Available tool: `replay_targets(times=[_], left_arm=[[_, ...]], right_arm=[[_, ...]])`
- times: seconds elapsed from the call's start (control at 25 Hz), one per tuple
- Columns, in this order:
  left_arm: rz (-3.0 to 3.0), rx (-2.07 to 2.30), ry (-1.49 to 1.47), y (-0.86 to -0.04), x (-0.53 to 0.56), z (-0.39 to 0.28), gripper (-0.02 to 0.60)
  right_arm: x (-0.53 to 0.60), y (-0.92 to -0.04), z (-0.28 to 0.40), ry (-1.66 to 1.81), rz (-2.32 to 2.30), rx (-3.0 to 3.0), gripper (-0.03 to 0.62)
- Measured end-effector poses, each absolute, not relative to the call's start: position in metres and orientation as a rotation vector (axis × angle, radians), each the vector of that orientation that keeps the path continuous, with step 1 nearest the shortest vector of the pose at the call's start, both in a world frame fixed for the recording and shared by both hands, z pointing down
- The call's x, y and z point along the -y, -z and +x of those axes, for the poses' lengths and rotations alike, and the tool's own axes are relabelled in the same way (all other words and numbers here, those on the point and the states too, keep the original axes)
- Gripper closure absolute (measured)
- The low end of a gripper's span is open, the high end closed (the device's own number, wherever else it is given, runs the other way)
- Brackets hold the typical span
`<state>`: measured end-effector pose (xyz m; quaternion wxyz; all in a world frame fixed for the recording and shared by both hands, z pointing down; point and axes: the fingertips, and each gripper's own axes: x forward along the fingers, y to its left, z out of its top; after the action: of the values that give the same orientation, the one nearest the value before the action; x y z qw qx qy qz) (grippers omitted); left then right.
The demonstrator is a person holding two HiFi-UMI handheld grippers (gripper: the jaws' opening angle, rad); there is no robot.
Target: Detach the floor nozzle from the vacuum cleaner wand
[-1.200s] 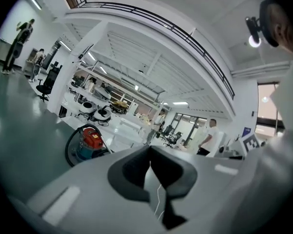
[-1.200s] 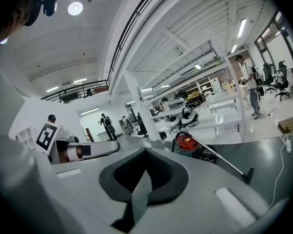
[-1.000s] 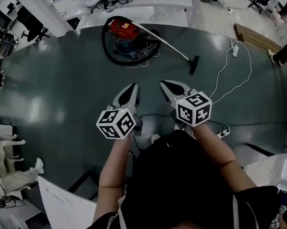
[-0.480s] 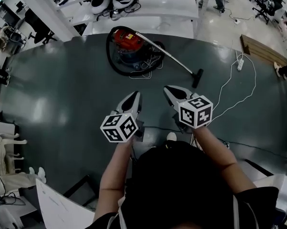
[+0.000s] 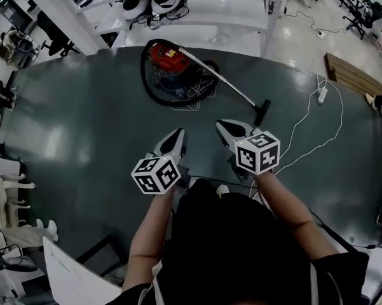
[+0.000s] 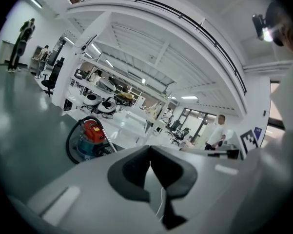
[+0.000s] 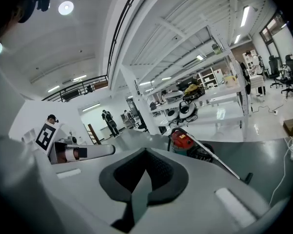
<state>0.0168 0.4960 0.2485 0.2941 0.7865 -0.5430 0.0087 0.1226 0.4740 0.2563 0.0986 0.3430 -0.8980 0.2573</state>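
Observation:
A red and blue canister vacuum cleaner (image 5: 170, 61) stands on the dark floor ahead, ringed by its black hose. Its silver wand (image 5: 217, 77) slants down to the right and ends in the black floor nozzle (image 5: 262, 112), which rests on the floor. My left gripper (image 5: 177, 135) and right gripper (image 5: 224, 126) are both shut and hold nothing. They hover side by side short of the nozzle, the right one nearer to it. The vacuum (image 6: 91, 138) also shows in the left gripper view. In the right gripper view the vacuum (image 7: 184, 143) and the nozzle (image 7: 246, 178) appear past the jaws.
A white cable (image 5: 305, 126) with a power strip (image 5: 321, 95) curls over the floor right of the nozzle. White benches (image 5: 197, 18) with more machines stand behind the vacuum. A wooden pallet (image 5: 353, 75) lies far right. People (image 6: 217, 135) stand in the distance.
Both grippers and I have moved forward, and the vacuum and its nozzle have drawn closer in the head view. The jaws stayed shut.

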Motion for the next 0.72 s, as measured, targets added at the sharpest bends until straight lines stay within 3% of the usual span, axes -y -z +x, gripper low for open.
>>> replay_targets(times=[0.72], left_arm=[[2.071, 1.496, 0.002, -0.263, -0.397, 0.0, 0.575]], right_arm=[[-0.387, -0.286, 0.115, -0.779, 1.011, 2.605, 0.597]])
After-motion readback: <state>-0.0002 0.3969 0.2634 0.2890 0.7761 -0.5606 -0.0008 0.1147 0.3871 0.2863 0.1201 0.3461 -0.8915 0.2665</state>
